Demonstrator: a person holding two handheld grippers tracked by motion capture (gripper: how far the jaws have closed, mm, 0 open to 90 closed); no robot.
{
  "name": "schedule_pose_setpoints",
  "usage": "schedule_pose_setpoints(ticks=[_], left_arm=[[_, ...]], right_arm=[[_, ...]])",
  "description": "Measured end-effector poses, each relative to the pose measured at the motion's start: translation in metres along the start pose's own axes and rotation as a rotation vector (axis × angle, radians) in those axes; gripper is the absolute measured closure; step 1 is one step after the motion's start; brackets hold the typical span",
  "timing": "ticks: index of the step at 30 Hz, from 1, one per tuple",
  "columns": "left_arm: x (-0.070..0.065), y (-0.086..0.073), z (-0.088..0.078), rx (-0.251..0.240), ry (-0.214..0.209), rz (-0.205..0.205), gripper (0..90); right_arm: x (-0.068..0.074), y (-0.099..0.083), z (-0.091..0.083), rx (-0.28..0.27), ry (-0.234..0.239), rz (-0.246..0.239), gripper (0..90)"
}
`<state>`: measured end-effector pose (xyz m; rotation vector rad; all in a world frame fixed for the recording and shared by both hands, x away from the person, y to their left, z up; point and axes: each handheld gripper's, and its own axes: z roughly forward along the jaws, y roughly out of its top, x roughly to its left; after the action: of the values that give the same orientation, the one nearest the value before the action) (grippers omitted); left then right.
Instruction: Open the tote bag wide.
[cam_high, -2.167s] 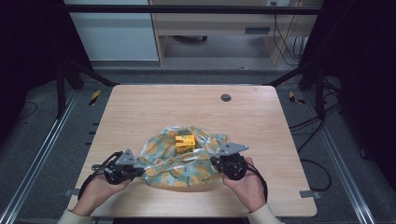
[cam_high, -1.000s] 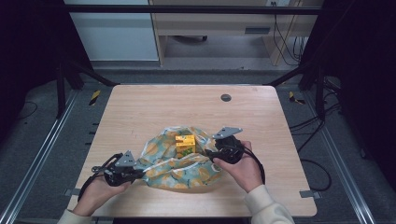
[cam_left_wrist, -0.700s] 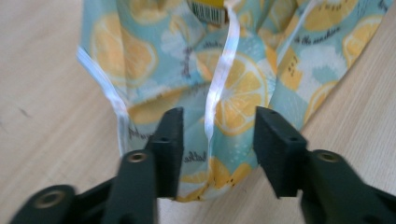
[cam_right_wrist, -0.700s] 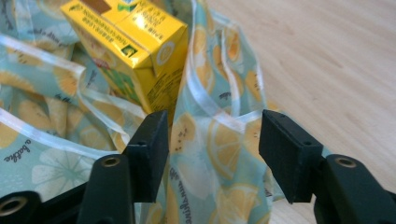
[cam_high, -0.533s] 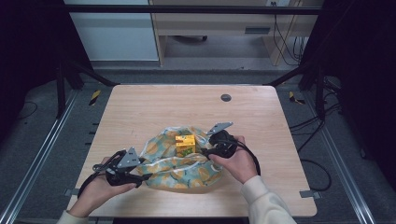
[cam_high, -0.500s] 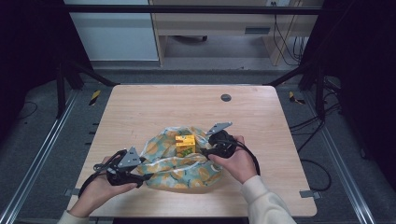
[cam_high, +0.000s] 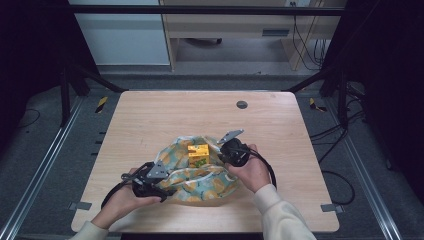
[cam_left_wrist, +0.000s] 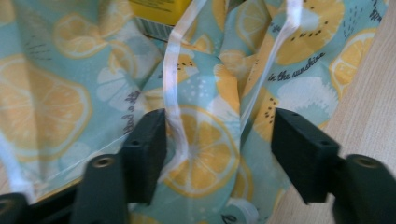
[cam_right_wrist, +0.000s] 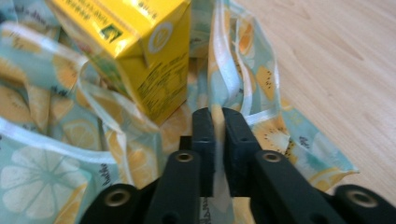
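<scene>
The high view looks forward and down over the whole table (cam_high: 150, 115), while both gripper views sit close above the shared lemon-print cloth (cam_left_wrist: 56, 93).

Light wood-grain surface (cam_high: 165, 115) with a round dark grommet (cam_high: 242, 104) near its far edge. Grey floor (cam_high: 45, 165) with metal rails (cam_high: 35, 175); black frame struts (cam_high: 80, 75); pale cabinet (cam_high: 120, 32) and wooden desk (cam_high: 235, 20) behind; cables (cam_high: 340, 135) at right.
</scene>
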<state>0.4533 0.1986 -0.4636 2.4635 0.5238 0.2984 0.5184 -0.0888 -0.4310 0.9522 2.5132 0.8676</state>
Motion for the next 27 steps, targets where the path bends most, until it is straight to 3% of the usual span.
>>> schedule_pose_setpoints(ticks=[1,2,3,5,9,14,15,18,27], left_arm=[[-0.003,0.001,0.001,-0.003,0.003,0.020,44.6],[-0.005,0.002,0.002,-0.008,0.001,0.027,58.0],[-0.007,0.002,0.002,-0.006,-0.005,0.041,58.0],[-0.010,0.004,0.004,-0.005,-0.004,0.047,71.2],[-0.014,0.008,0.005,-0.007,0.004,0.047,82.0],[-0.013,0.011,-0.003,-0.031,0.009,0.035,86.1],[-0.014,0.011,-0.004,-0.033,-0.008,0.038,86.3],[-0.017,0.010,-0.004,-0.014,-0.002,0.043,87.0],[-0.019,0.006,-0.001,0.023,-0.002,0.057,87.2]], right_arm=[[-0.001,0.001,0.000,-0.007,-0.001,0.005,87.0],[-0.004,0.004,-0.001,-0.023,-0.003,0.020,88.4],[-0.004,0.004,-0.001,-0.023,-0.003,0.020,88.4],[-0.011,0.008,0.000,-0.048,-0.001,0.056,89.1],[-0.021,0.014,0.000,-0.065,-0.020,0.079,89.7],[-0.039,0.019,0.001,-0.090,-0.041,0.119,90.0],[-0.042,0.019,0.003,-0.083,-0.046,0.125,90.0],[-0.057,0.016,0.015,-0.046,-0.066,0.170,90.0],[-0.076,0.002,0.032,0.022,-0.069,0.241,90.0]])
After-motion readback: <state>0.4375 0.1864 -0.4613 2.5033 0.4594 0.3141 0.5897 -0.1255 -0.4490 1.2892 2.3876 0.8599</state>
